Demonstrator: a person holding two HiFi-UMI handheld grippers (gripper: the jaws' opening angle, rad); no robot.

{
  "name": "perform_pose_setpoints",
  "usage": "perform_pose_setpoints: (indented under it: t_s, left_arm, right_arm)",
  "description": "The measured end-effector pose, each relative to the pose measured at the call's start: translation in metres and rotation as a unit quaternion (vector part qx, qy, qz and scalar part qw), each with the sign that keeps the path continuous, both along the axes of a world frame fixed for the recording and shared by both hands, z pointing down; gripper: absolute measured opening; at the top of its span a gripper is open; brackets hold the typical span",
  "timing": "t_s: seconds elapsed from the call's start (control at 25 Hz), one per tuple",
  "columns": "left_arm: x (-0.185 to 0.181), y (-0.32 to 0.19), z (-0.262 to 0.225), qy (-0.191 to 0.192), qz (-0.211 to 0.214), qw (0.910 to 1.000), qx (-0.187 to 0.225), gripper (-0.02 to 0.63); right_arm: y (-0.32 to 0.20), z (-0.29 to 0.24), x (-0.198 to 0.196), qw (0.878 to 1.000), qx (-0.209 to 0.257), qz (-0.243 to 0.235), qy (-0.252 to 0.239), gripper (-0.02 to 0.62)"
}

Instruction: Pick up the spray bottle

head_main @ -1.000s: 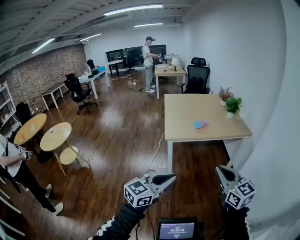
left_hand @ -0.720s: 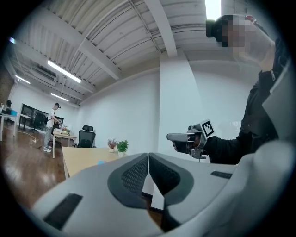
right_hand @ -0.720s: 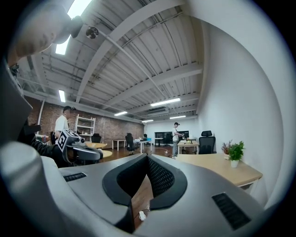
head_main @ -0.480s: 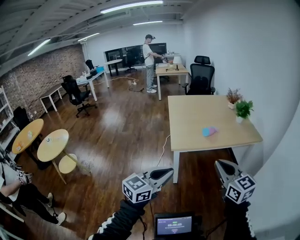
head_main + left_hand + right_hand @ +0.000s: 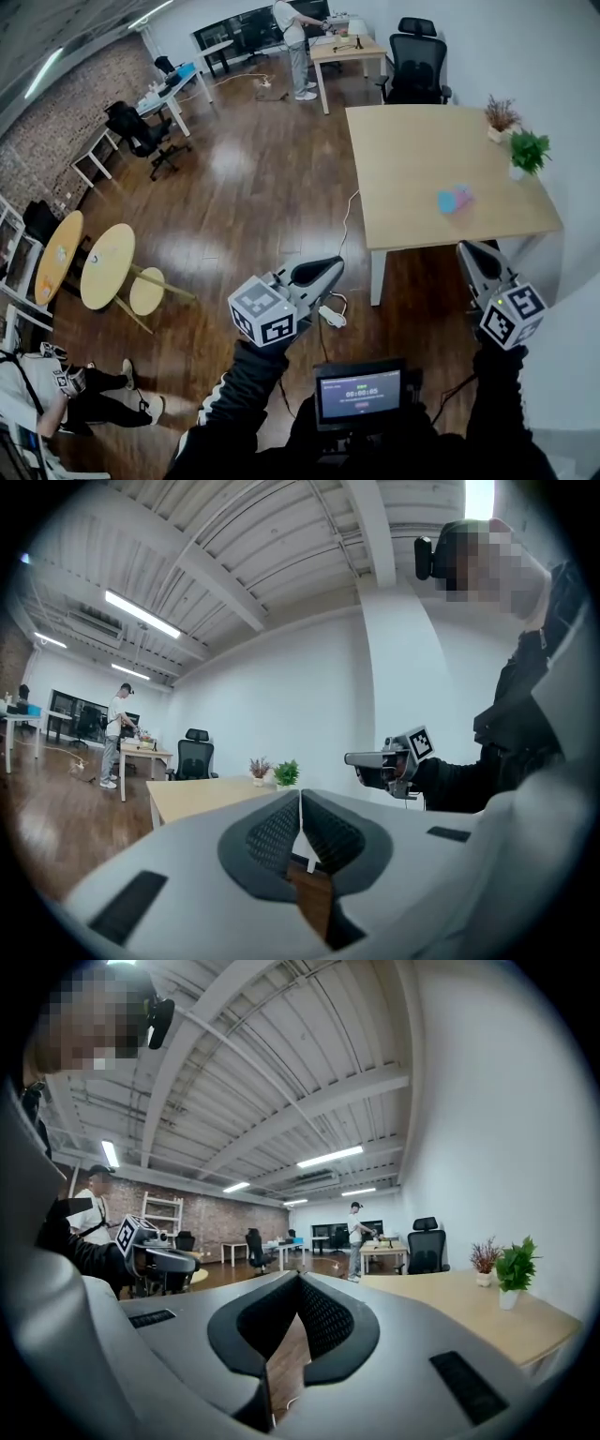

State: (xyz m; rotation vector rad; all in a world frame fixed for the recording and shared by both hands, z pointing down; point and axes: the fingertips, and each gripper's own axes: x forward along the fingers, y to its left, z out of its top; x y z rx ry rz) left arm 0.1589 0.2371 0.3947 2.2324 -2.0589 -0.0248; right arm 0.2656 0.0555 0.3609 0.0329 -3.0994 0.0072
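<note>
A small pink and blue object (image 5: 456, 199), too small to make out in detail, lies on the light wooden table (image 5: 412, 159) near its right side in the head view. My left gripper (image 5: 333, 267) is held over the dark floor, short of the table's near left corner, jaws shut and empty. My right gripper (image 5: 469, 248) hangs just before the table's near edge, below the object, also shut and empty. In the left gripper view the left gripper's (image 5: 300, 794) pads meet, and the right gripper view shows the right gripper's (image 5: 298, 1276) pads together too.
Two potted plants (image 5: 528, 150) (image 5: 500, 114) stand at the table's right edge. A black office chair (image 5: 417, 66) is behind it. A white cable (image 5: 330, 314) trails by the table leg. Round tables (image 5: 108, 265) stand at left. One person (image 5: 292, 37) stands far back, another (image 5: 47, 384) lower left.
Both grippers have travelled forward toward the wooden table, which now looks larger and closer. The view has tipped further down. Both jaws stayed shut.
</note>
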Motion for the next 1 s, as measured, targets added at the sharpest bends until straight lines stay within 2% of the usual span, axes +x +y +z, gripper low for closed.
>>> perform_pose_setpoints:
  t_s: [0.12, 0.24, 0.32, 0.48, 0.56, 0.76, 1.0]
  left_arm:
    - [-0.087, -0.025, 0.008, 0.005, 0.018, 0.9998, 0.007, 0.017]
    - [-0.175, -0.050, 0.017, -0.002, 0.054, 0.9986, 0.002, 0.017]
    - [-0.222, -0.060, 0.013, -0.006, 0.073, 0.9973, -0.002, 0.017]
    - [-0.275, -0.078, 0.010, 0.002, 0.119, 0.9929, -0.011, 0.017]
    - [-0.303, -0.103, 0.016, 0.009, 0.138, 0.9903, -0.012, 0.017]
    - [-0.375, -0.202, 0.017, 0.000, 0.170, 0.9854, -0.015, 0.017]
    - [-0.438, -0.306, 0.006, 0.006, 0.201, 0.9793, -0.023, 0.017]
  right_arm:
    - [-0.027, 0.006, -0.077, 0.999, -0.004, 0.036, -0.002, 0.006]
    - [-0.051, 0.016, -0.156, 0.997, -0.010, 0.074, -0.006, 0.006]
    - [-0.059, 0.013, -0.200, 0.996, -0.009, 0.091, -0.006, 0.006]
    - [-0.062, 0.006, -0.247, 0.992, -0.017, 0.126, -0.006, 0.006]
    - [-0.079, 0.013, -0.271, 0.990, -0.019, 0.140, -0.001, 0.006]
    - [-0.162, 0.025, -0.330, 0.986, -0.017, 0.167, -0.007, 0.006]
    - [-0.250, 0.030, -0.386, 0.980, -0.026, 0.196, -0.003, 0.006]
